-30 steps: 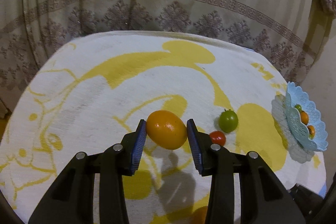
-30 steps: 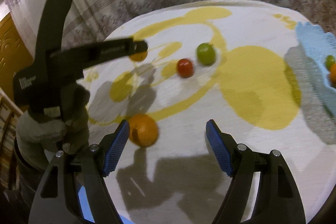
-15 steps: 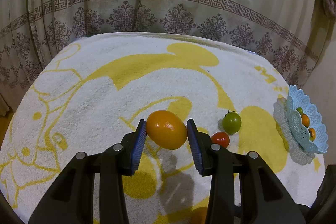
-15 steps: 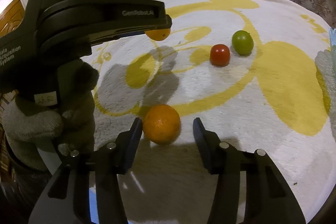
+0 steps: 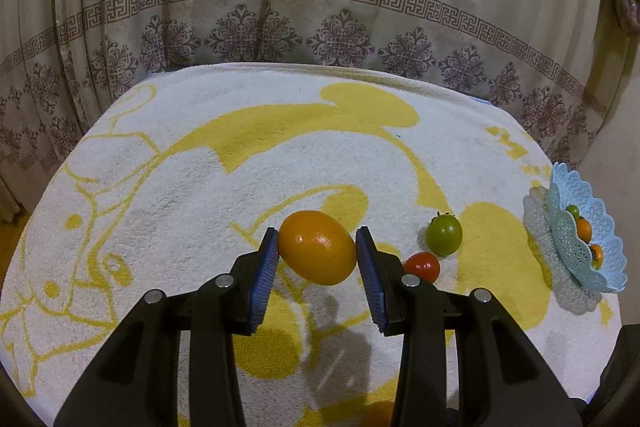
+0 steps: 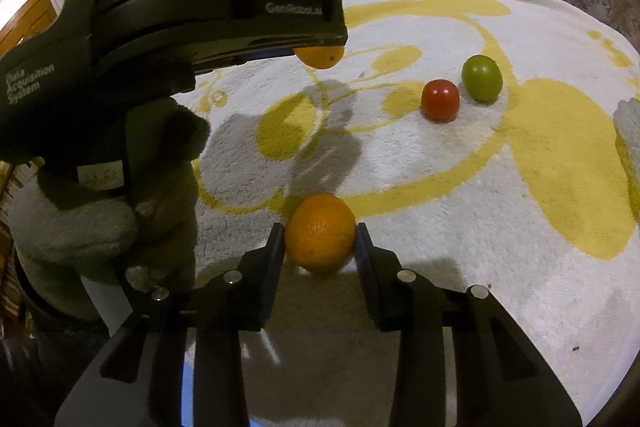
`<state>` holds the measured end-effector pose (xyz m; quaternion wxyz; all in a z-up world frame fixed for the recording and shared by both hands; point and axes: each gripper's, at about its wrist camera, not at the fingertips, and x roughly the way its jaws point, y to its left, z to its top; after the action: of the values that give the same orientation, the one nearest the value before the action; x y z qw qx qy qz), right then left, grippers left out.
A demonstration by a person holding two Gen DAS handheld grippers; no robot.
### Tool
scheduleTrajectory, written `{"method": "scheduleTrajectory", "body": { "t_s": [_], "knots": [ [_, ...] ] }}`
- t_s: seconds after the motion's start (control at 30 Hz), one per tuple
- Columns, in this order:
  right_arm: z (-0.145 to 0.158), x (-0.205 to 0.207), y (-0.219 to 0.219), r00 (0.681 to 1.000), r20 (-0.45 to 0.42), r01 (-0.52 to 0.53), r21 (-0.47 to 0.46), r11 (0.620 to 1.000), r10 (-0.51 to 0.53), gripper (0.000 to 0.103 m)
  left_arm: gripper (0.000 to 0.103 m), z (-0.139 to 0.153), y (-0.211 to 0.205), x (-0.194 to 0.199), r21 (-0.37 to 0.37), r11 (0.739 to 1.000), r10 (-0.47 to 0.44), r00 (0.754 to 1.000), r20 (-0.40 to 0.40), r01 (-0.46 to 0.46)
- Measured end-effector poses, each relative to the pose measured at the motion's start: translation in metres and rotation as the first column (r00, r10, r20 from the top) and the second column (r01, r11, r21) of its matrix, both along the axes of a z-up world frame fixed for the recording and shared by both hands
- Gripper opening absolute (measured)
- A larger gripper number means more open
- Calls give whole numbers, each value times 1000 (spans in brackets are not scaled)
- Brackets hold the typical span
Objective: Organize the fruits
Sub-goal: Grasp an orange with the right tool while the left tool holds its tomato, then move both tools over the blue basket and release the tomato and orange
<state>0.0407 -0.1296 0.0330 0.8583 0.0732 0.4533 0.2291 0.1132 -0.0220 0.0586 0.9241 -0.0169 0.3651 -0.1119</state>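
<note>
My left gripper [image 5: 317, 247] is shut on an oval orange fruit [image 5: 318, 247] and holds it above the towel; the same gripper and fruit [image 6: 319, 57] show at the upper left of the right wrist view. My right gripper [image 6: 320, 243] is shut on a round orange [image 6: 320, 237] that rests on the towel near its front edge. A red tomato [image 5: 423, 265] and a green tomato [image 5: 444, 235] lie side by side on the towel, right of the left gripper; they also show in the right wrist view, red tomato [image 6: 440, 99] and green tomato [image 6: 481, 77].
A light blue lacy basket [image 5: 600, 263] holding small orange and green fruits stands at the towel's right edge. The white and yellow towel [image 5: 200, 187] covers the table. A patterned curtain [image 5: 320, 7] hangs behind. A gloved hand [image 6: 100, 211] holds the left gripper.
My right gripper moved left onto the round orange and its jaws closed on it. My left gripper rose a little with the oval fruit still held.
</note>
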Motion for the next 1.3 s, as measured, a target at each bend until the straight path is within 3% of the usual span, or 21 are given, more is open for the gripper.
{"method": "scheduleTrajectory", "body": {
  "t_s": [0.67,1.0,1.3],
  "knots": [
    [33,-7,-66,972,94,214,15,977,-214,36,40,2,-19,-11,18,999,-51,999,16,51],
    [53,-24,-116,933,149,327,42,944,-329,36,40,9,-42,-27,20,993,-114,993,29,114],
    [69,-37,-169,875,193,438,74,896,-444,36,40,17,-67,-38,32,988,-155,987,35,154]
  ]
}}
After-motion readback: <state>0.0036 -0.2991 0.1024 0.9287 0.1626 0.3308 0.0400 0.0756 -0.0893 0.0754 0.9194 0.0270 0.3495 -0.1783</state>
